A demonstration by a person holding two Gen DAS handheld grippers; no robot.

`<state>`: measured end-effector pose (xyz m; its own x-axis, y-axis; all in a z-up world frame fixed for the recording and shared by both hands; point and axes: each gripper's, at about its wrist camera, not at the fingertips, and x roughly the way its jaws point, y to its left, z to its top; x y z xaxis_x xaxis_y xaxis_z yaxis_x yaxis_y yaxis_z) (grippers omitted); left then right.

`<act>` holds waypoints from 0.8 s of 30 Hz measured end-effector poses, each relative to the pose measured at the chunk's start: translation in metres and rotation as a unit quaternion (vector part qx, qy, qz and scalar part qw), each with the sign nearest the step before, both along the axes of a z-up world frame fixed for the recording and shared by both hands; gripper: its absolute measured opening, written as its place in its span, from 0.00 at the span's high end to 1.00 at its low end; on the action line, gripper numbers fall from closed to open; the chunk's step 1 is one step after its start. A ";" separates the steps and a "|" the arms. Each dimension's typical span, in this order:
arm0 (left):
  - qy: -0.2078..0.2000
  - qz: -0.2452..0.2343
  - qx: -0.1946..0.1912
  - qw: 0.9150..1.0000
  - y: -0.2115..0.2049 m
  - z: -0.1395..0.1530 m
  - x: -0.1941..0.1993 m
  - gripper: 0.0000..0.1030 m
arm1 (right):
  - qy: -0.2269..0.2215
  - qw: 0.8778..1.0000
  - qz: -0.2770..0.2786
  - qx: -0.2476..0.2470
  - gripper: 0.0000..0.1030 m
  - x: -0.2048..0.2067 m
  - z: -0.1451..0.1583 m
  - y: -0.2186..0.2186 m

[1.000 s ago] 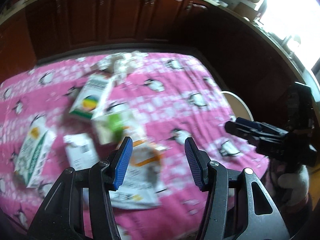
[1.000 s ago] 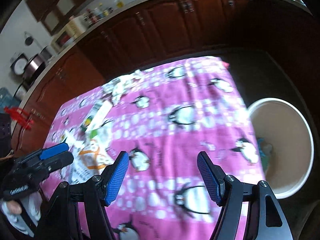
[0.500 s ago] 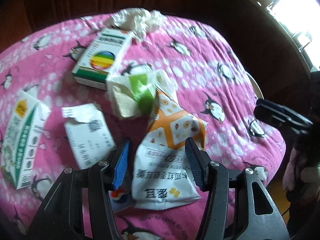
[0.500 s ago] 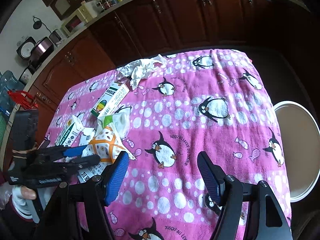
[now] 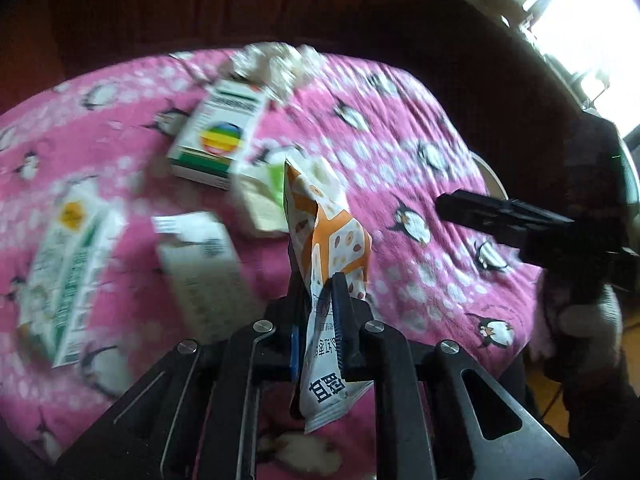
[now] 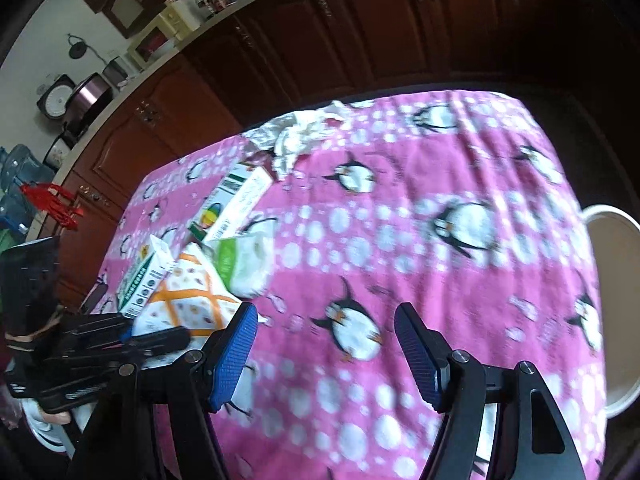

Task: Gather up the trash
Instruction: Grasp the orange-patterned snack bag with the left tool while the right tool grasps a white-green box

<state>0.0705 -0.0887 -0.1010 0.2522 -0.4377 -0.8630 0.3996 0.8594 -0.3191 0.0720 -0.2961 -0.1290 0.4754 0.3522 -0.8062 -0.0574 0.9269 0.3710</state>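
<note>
Table (image 6: pixel 460 288) under pink penguin cloth; white bin (image 6: pixel 612 320) off its right edge. Cartons and wrappers litter the left side. My left gripper (image 5: pixel 320 316): jaws clamped on the orange snack bag (image 5: pixel 328 240), near edge. Right gripper (image 6: pixel 326 352): jaws apart, empty. Step: pickup made. Next, likely: carry the bag across to the bin.

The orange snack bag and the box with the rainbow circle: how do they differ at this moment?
The orange snack bag is soft, crumpled and stands up, pinched in the left hand-held gripper. The box with the rainbow circle is stiff, rectangular, lies flat on the pink cloth, ungripped. Both are packaging.
</note>
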 end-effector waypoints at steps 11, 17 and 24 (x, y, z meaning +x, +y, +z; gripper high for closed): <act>-0.025 0.063 0.000 0.998 0.056 0.021 0.001 0.89 | 0.042 0.998 0.039 0.019 0.67 0.061 -0.047 0.063; -0.029 0.066 -0.005 0.997 0.051 0.022 0.002 0.89 | 0.011 0.999 0.027 0.022 0.88 0.047 -0.032 0.048; -0.034 0.054 -0.015 0.998 0.027 0.026 0.003 0.89 | -0.020 0.999 0.010 0.023 0.89 0.011 -0.005 0.010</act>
